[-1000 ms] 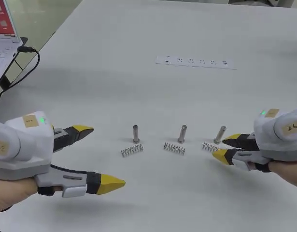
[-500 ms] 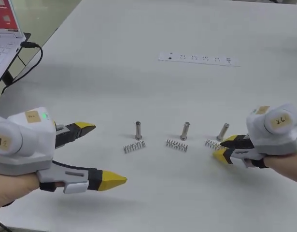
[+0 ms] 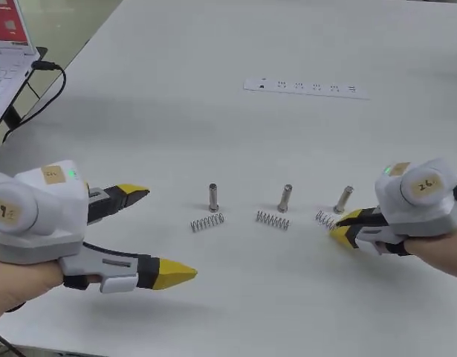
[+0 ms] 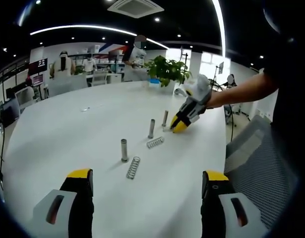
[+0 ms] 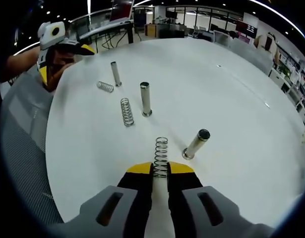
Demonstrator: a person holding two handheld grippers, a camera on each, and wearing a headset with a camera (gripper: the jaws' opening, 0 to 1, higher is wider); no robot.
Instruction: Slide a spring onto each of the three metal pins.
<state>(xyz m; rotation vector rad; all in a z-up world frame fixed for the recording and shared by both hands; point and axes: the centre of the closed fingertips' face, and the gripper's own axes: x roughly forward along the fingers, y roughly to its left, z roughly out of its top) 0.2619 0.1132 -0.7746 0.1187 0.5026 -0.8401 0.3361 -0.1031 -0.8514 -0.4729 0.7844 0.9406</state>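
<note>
Now, right claw (image 3: 338,227) on the end spring (image 3: 325,219), left claw (image 3: 167,233) idle.
Head view: three metal pins (image 3: 286,197) stand in a row on the white surface (image 3: 235,141), a spring lying beside each; the right claw is narrowed at the end spring. Left gripper view: its claw gapes wide, holding nothing, well short of the nearest pin (image 4: 124,149). Right gripper view: yellow tips (image 5: 140,168) pinch that spring's near end, just beside the end pin (image 5: 197,143).

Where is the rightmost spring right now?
Head view, right end of the row: the rightmost spring lies on the table before the rightmost pin, its near end between the right claw's tips.
</note>
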